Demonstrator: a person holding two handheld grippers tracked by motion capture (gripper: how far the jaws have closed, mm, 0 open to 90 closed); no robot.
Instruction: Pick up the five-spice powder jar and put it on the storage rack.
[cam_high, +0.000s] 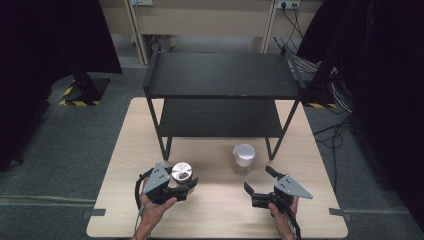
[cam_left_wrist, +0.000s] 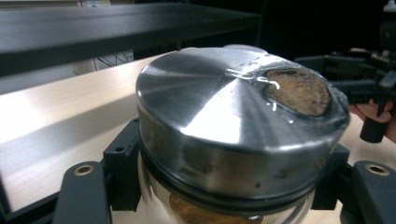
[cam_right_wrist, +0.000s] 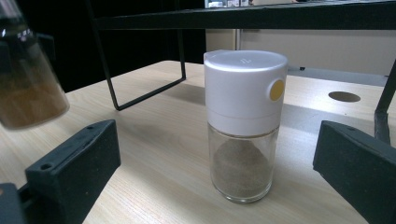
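High view: pale wood-grain tabletop (cam_high: 215, 210) on grey carpet, black two-tier shelf (cam_high: 220, 75) at twelve o'clock. Left gripper (cam_high: 186, 186) clamped on steel-lidded glass spice jar (cam_high: 182, 172) at seven o'clock. Right gripper (cam_high: 260, 182) spread wide at five o'clock, just beyond it white-capped glass shaker (cam_high: 243, 159).

High view: above, facing forward-down over table (cam_high: 220, 205). Left gripper view: tight on steel-lidded jar (cam_left_wrist: 243, 126) between its jaws. Right gripper view: low, white-capped jar (cam_right_wrist: 243, 123) just ahead; both show the shelf rack (cam_right_wrist: 243, 18).

At the near left the left gripper (cam_high: 189, 186), held in the person's left hand (cam_high: 156, 209), is clamped tight, while the right gripper (cam_high: 259, 181) at the near right stands with jaws wide apart.
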